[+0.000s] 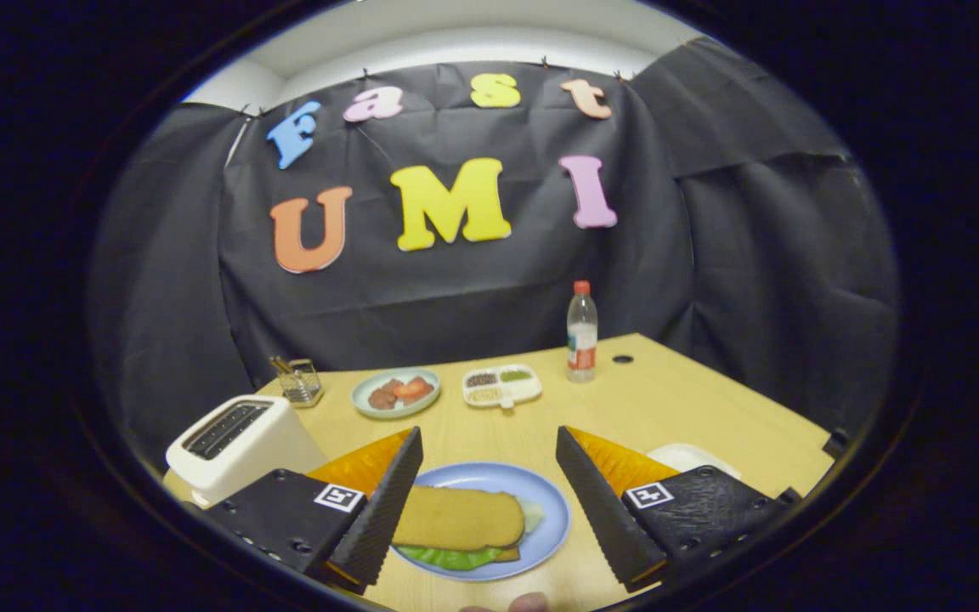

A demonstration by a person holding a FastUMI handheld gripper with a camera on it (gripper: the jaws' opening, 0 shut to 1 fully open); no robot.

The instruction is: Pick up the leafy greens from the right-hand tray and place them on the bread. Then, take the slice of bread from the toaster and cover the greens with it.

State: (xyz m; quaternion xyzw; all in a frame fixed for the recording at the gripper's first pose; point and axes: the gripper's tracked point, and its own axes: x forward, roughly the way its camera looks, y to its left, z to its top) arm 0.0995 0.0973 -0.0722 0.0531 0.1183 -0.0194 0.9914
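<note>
Hovering wide apart and empty, the tongs (484, 501) straddle the blue plate (551, 531), where the bread slice (458, 517) covers the greens (447, 558), seemingly just released.

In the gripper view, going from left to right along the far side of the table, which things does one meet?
Utensil holder → round plate with food → divided tray → water bottle. Nearer, the open gripper hangs over the blue plate with the sandwich.
</note>
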